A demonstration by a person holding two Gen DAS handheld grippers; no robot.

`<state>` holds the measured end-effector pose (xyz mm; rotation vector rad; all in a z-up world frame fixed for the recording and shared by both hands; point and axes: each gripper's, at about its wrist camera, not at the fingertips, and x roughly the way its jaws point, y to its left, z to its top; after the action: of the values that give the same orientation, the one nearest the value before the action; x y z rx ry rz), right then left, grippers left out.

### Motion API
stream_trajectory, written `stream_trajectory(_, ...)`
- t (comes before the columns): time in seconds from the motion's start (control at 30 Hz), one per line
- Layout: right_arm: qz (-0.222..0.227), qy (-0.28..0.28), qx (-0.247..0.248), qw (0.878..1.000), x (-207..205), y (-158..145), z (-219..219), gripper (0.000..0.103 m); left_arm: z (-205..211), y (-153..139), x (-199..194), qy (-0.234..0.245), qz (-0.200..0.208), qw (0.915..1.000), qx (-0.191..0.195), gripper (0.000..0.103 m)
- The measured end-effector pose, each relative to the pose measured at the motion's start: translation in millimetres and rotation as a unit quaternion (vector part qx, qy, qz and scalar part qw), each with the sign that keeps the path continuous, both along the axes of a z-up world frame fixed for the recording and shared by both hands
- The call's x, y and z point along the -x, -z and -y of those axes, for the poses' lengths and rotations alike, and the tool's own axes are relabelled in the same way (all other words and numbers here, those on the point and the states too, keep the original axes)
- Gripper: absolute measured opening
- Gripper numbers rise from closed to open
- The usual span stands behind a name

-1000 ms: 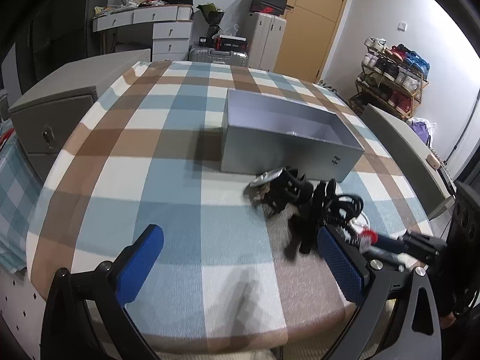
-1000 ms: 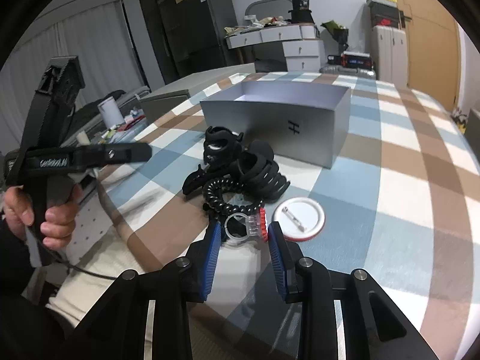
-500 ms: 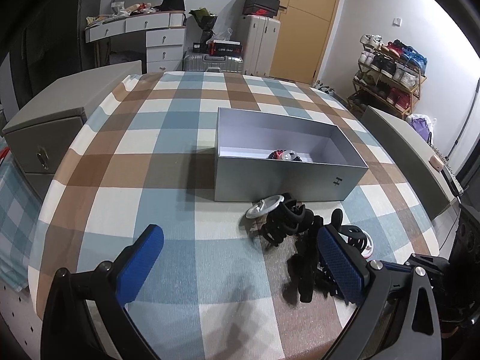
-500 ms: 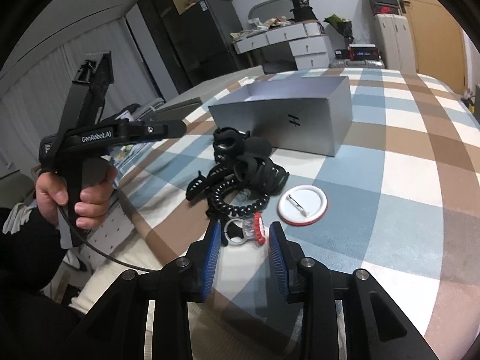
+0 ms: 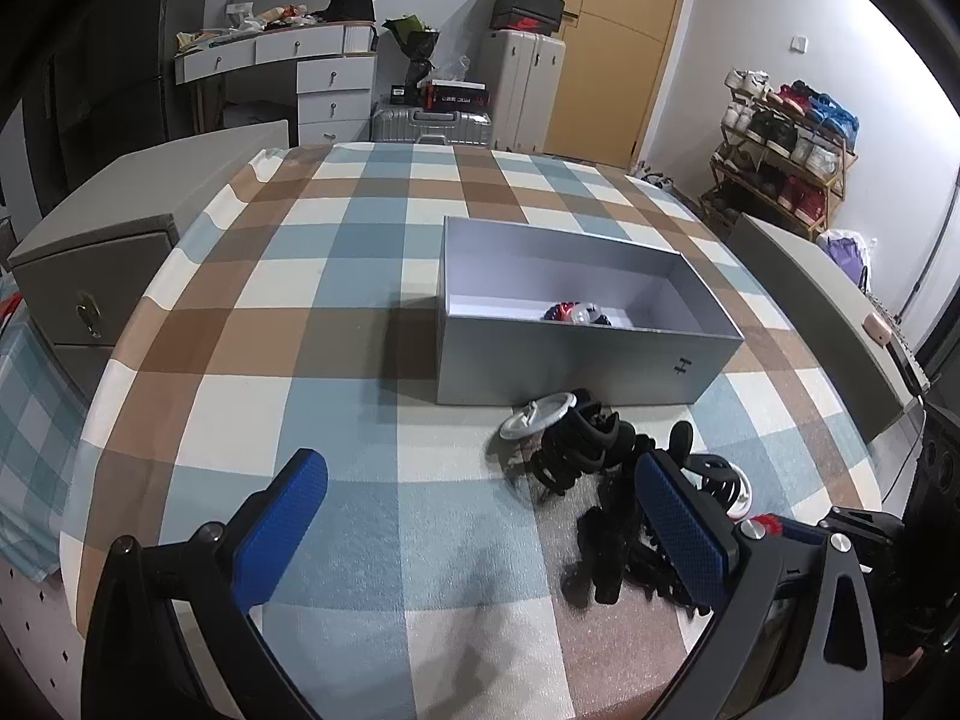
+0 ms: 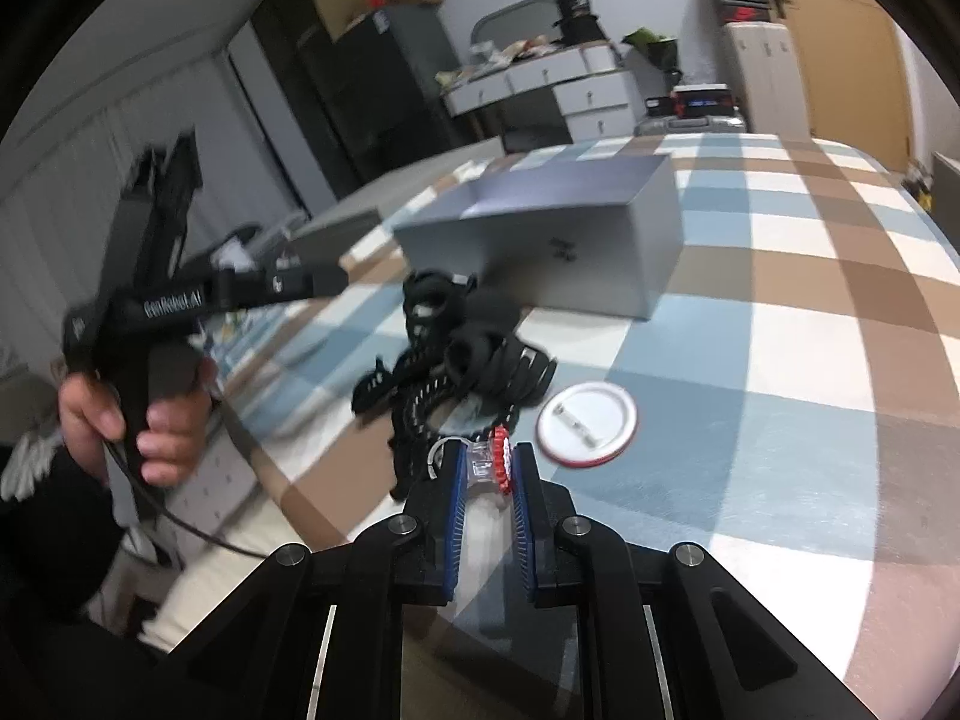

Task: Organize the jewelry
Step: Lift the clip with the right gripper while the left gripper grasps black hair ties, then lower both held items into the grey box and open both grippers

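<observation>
A grey open box (image 5: 570,354) stands on the checked tablecloth; a small red, white and dark item (image 5: 576,313) lies inside it. In front of it is a pile of black hair clips and coiled ties (image 5: 591,450), also in the right wrist view (image 6: 462,354). A white round badge (image 6: 585,425) lies beside the pile; another leans near the box (image 5: 537,414). My right gripper (image 6: 485,468) is shut on a clear hair clip with a red trim (image 6: 489,462), just lifted off the table. My left gripper (image 5: 480,516) is open and empty, held above the table left of the pile.
The tablecloth (image 5: 336,324) covers a round table. Grey cabinets stand at the left (image 5: 108,240) and right (image 5: 804,276). The box (image 6: 564,252) is beyond the pile in the right wrist view. The left gripper's handle and hand (image 6: 150,372) are at the left there.
My right gripper has closed on the clear clip with red trim and lifted it slightly. My left gripper has risen and drawn back, so the box's inside shows.
</observation>
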<state>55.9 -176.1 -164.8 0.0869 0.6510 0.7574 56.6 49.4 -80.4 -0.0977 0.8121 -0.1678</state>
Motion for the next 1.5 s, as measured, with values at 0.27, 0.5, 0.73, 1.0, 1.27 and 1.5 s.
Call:
stream_trajectory(0.27, 0.008, 0.007, -0.052, 0.999, -1.7, -14.9, 15.3, 0.014, 15.9, -2.5, -13.8, 0.052, 0.005, 0.9986, -0.006, 0.1)
stream_trajectory(0.5, 0.015, 0.007, -0.059, 0.998, -4.6, -20.1, 15.9, 0.014, 38.8, 1.0, -26.9, 0.118, 0.018, 0.9923, -0.032, 0.096)
stream_trajectory(0.73, 0.008, 0.002, -0.066, 0.998, -9.7, -17.1, 17.3, 0.014, 47.4, 11.3, -31.3, 0.155, 0.002, 0.9866, -0.052, 0.04)
stream_trajectory(1.0, 0.007, -0.002, -0.066, 0.998, -11.8, -18.8, 15.9, 0.014, 43.7, 13.3, -28.8, 0.155, -0.003, 0.9869, -0.047, 0.021)
stream_trajectory(1.27, 0.013, 0.001, -0.07, 0.997, -9.7, -23.7, 17.2, 0.014, 43.3, 0.3, -19.0, 0.147, 0.027, 0.9876, -0.048, 0.02)
stream_trajectory(1.5, 0.026, -0.005, -0.088, 0.996, -6.6, -39.0, 16.8, 0.014, 40.4, -23.8, -9.4, 0.139, 0.06, 0.988, -0.031, 0.02)
